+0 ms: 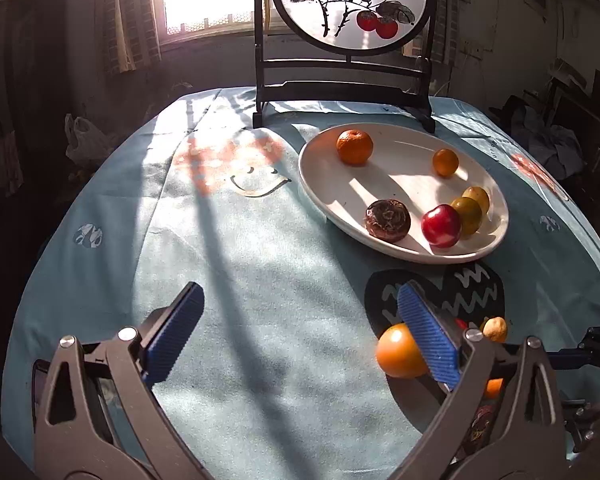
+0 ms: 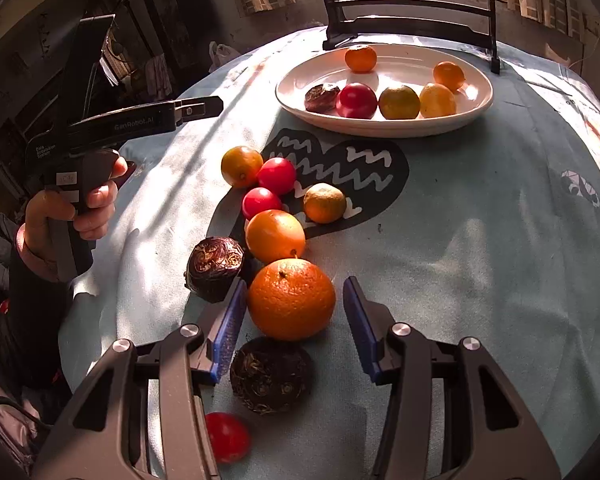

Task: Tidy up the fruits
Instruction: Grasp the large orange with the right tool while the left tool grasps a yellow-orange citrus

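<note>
**Right wrist view: tool spread around a big orange**

Right wrist camera shows the right tool point(image 2: 295, 314) gaping wide, its blue pads either side of a large orange point(image 2: 291, 299) without gripping it; the left pad sits just beside the peel. The orange's stem dimple faces up and away. A dark rough fruit point(image 2: 270, 376) lies just in front of the orange, between the arms, and another dark fruit point(image 2: 214, 268) crowds the left pad. A second orange point(image 2: 275, 236) touches behind. Further back, a white plate point(image 2: 380, 126) carries six fruits before a dark wooden screen stand point(image 2: 408, 26).

The left tool point(image 1: 300, 332) hangs wide over bare blue cloth point(image 1: 260, 280) on the worktop, holding nothing; an orange fruit point(image 1: 400, 354) lies against its right pad's outer side.
</note>
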`<state>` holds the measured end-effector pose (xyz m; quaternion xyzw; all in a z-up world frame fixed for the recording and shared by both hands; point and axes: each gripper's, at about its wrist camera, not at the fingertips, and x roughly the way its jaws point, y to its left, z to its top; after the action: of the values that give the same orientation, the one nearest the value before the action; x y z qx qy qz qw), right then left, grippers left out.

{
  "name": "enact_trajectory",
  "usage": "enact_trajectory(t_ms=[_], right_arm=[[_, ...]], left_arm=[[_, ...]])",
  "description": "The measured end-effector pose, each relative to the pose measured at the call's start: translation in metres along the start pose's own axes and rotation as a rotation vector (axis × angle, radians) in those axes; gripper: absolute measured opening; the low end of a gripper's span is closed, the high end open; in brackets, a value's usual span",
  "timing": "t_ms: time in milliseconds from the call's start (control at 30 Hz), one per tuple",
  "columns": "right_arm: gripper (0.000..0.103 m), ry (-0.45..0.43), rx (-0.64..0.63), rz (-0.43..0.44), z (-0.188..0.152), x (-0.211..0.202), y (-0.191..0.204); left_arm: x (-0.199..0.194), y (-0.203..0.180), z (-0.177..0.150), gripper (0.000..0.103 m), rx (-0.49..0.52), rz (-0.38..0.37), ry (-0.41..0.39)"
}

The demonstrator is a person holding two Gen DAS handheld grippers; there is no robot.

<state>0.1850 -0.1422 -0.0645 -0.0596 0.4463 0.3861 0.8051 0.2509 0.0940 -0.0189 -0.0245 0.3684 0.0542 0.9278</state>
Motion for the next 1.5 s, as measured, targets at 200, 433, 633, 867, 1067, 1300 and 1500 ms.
enact_trajectory(t_ms=[200, 433, 633, 867, 1067, 1300, 1500], right_arm=[[0.051, 0.017, -0.029, -0.009, -0.003, 0.004, 0.005], [0.051, 0.031, -0.043, -0.027, -0.005, 0.011, 0.008], [0.045, -0.028, 0.031, 0.018, -0.001, -0.001, -0.009], [0.045, -0.106, 0.223, 0.037, 0.003, -0.018, -0.045], [0.045, -0.094, 0.221, 0.051, 0.002, -0.016, -0.044], [0.045, -0.094, 0.212, 0.051, 0.001, -0.016, -0.039], [0.045, -0.097, 0.208, 0.059, 0.001, -0.017, -0.037]], left_arm=[[-0.001, 0.002, -0.003, 0.099, -0.004, 0.004, 0.002], [0.0, 0.004, -0.004, 0.099, -0.002, 0.004, 0.009], [0.0, 0.006, -0.008, 0.099, -0.013, -0.013, 0.019], [-0.002, -0.026, -0.022, 0.098, 0.164, -0.159, 0.04], [0.004, -0.045, -0.039, 0.078, 0.305, -0.204, 0.065], [0.015, -0.048, -0.04, 0.07, 0.325, -0.192, 0.068], [0.023, -0.056, -0.042, 0.064, 0.356, -0.205, 0.076]])
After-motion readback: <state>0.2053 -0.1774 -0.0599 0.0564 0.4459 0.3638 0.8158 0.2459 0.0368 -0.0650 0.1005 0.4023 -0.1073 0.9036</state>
